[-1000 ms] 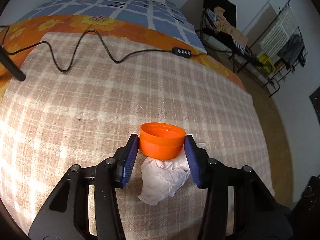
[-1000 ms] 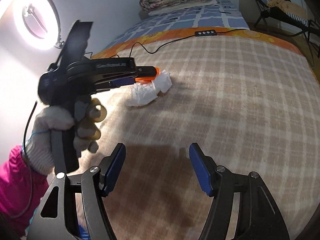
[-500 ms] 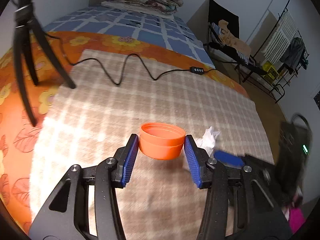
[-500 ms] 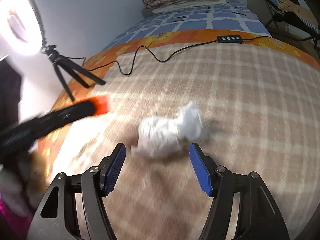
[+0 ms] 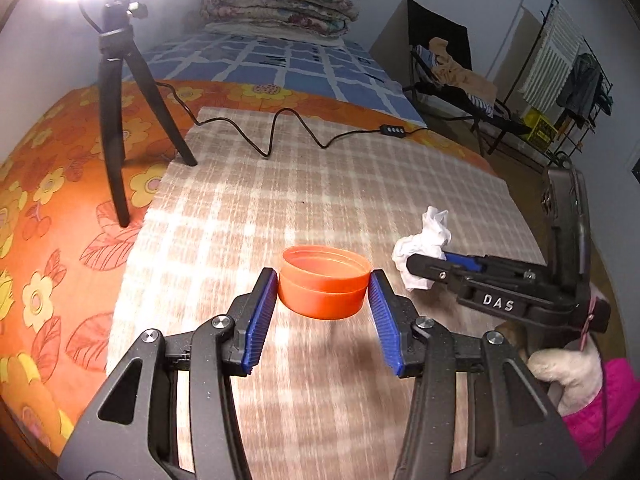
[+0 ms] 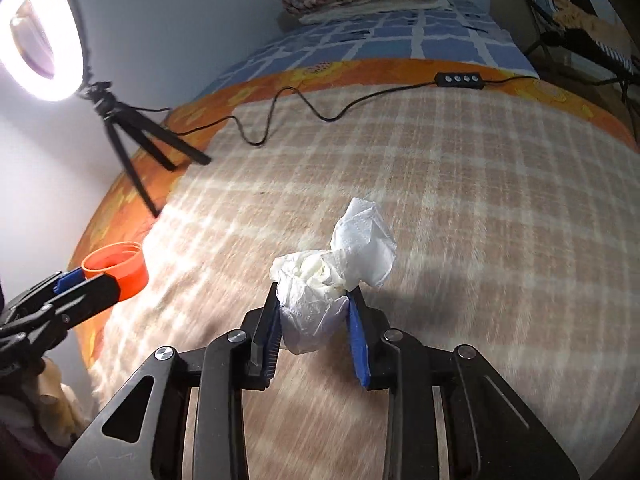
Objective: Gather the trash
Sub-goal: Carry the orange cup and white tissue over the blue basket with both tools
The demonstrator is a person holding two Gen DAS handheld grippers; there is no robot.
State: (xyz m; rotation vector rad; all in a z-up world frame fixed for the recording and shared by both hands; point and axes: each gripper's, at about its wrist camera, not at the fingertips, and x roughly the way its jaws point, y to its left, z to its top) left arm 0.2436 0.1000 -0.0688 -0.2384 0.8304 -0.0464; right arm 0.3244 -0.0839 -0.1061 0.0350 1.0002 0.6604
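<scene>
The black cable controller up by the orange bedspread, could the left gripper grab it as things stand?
Probably not: the left gripper is shut on the orange cap, so nothing else fits, though the plaid blanket toward the cable controller lies bare.

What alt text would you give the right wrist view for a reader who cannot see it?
The right gripper is closing its fingers on a crumpled white tissue over a beige plaid blanket. At the left edge, the left gripper holds an orange cap; a ring light on a tripod stands behind.
</scene>
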